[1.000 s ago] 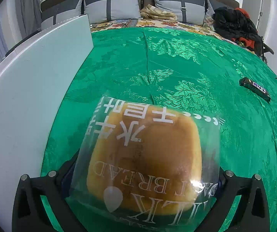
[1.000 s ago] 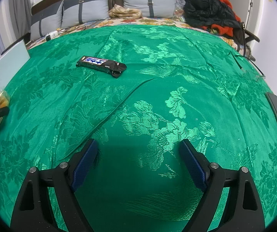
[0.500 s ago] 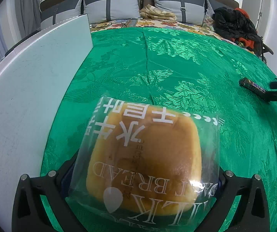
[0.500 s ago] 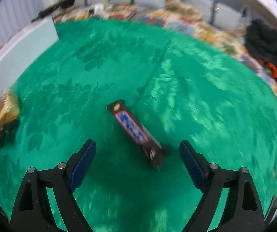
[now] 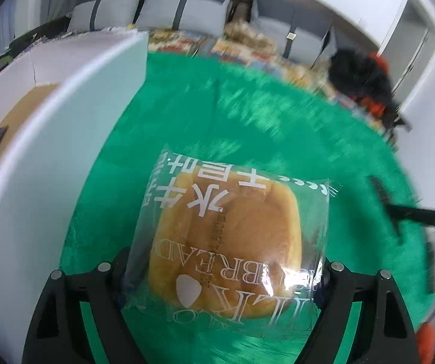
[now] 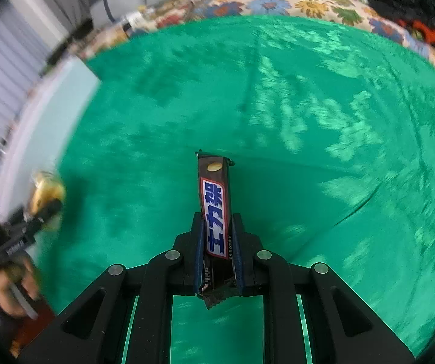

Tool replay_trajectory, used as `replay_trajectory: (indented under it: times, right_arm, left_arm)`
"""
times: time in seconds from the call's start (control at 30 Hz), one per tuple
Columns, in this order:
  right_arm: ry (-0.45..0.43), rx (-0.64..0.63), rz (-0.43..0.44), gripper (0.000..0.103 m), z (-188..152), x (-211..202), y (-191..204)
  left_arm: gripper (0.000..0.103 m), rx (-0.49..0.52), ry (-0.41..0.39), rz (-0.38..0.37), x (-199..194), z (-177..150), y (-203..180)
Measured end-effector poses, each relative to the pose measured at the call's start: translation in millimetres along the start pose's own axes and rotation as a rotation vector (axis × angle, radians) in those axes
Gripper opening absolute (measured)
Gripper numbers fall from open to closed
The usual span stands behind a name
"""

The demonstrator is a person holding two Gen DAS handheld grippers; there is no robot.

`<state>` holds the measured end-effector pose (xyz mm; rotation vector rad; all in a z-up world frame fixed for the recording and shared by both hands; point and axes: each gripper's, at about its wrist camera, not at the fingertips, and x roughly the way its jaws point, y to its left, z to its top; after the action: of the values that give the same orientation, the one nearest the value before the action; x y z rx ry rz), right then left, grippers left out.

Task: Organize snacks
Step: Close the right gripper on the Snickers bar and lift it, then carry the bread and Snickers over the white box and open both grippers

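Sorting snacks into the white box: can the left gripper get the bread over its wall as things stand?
Probably yes. The left gripper grips the bread pack beside the white box, and its wall top looks unobstructed.

The cloth (image 6: 323,151) is bright green with a shiny woven leaf-and-flower pattern. The bread (image 5: 226,242) is golden brown inside a clear wrapper printed with white lettering. The candy bar (image 6: 215,212) is dark brown with a white panel and blue characters. The box (image 5: 50,166) wall is white. The bedspread (image 6: 293,3) shows multicoloured flowers on cream.
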<state>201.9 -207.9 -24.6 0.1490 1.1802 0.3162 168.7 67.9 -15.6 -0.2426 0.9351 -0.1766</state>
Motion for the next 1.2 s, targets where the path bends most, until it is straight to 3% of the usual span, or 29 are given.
replay_trajectory:
  times: [0.13,0.23,0.4,0.47,0.53,0.57,0.6,0.73,0.77,0.8,0.83,0.87,0.9,0.93,0.97,1.0,1.03,1.07,1.13,1.2]
  right_arm:
    - [-0.082,0.005,0.164,0.018,20.4,-30.5,71.0]
    - [-0.135,-0.077,0.290,0.018,35.7,-52.4,146.7]
    - [-0.154,-0.221,0.446,0.018,53.1,-55.2,285.7]
    - [-0.145,-0.247,0.467,0.018,55.4,-44.6,319.8]
    - [-0.115,-0.243,0.500,0.034,56.7,-24.2,350.7]
    - [-0.095,-0.232,0.518,0.047,55.5,-13.9,360.2]
    - [-0.069,-0.216,0.545,0.066,53.6,-2.5,368.6]
    - [-0.045,-0.187,0.517,0.067,40.3,14.2,374.7]
    - [-0.050,-0.201,0.496,0.067,40.3,16.0,377.0]
    - [-0.064,-0.226,0.455,0.067,35.8,14.0,376.9]
    - [-0.072,-0.242,0.429,0.067,39.8,17.1,374.3]
    - [-0.072,-0.255,0.405,0.067,38.6,17.0,373.6]
    - [-0.061,-0.267,0.383,0.067,35.6,16.1,371.9]
    - [-0.064,-0.273,0.379,0.067,36.3,15.7,370.5]
    - [-0.075,-0.278,0.377,0.067,34.6,14.2,369.3]
    - [-0.078,-0.287,0.360,0.068,31.9,12.8,368.0]
    - [-0.069,-0.291,0.349,0.068,33.2,17.0,369.5]
    - [-0.061,-0.292,0.347,0.068,32.5,17.1,369.5]
    - [-0.067,-0.288,0.354,0.068,32.6,16.2,370.8]
    - [-0.073,-0.294,0.338,0.068,30.6,15.0,373.5]
  left_arm:
    - [0.084,0.004,-0.070,-0.056,-65.5,28.2,6.6]
    - [0.085,0.019,-0.119,0.001,-112.4,52.4,39.1]
    - [0.086,-0.031,-0.115,0.206,-148.1,72.2,130.3]
    - [0.089,-0.069,-0.093,0.299,-151.7,68.5,168.5]
    - [0.090,-0.098,-0.070,0.382,-151.5,58.7,198.6]
    - [0.090,-0.110,-0.056,0.409,-150.5,51.0,208.8]
    - [0.090,-0.121,-0.039,0.432,-148.1,44.5,216.5]
    - [0.090,-0.123,-0.009,0.476,-149.9,22.0,230.0]
    - [0.093,-0.105,-0.038,0.480,-153.1,18.2,226.9]
    - [0.103,-0.075,-0.107,0.485,-150.0,16.4,222.9]
    - [0.102,-0.032,-0.107,0.522,-140.5,11.0,222.0]
    - [0.095,-0.052,0.040,0.521,-129.9,17.9,225.5]
    - [0.083,-0.100,0.051,0.456,-135.1,20.1,226.0]
    - [0.086,-0.121,-0.021,0.375,-145.4,19.4,226.9]
    - [0.098,-0.104,-0.108,0.356,-151.3,16.9,226.2]
    - [0.101,-0.084,-0.097,0.423,-148.0,17.2,225.8]
    - [0.101,-0.071,-0.034,0.506,-140.7,19.1,225.2]
    - [0.101,-0.065,-0.015,0.509,-139.3,20.1,224.6]
    - [0.101,-0.084,-0.080,0.455,-154.1,16.7,220.9]
    - [0.101,-0.086,-0.121,0.504,-167.3,15.3,214.7]
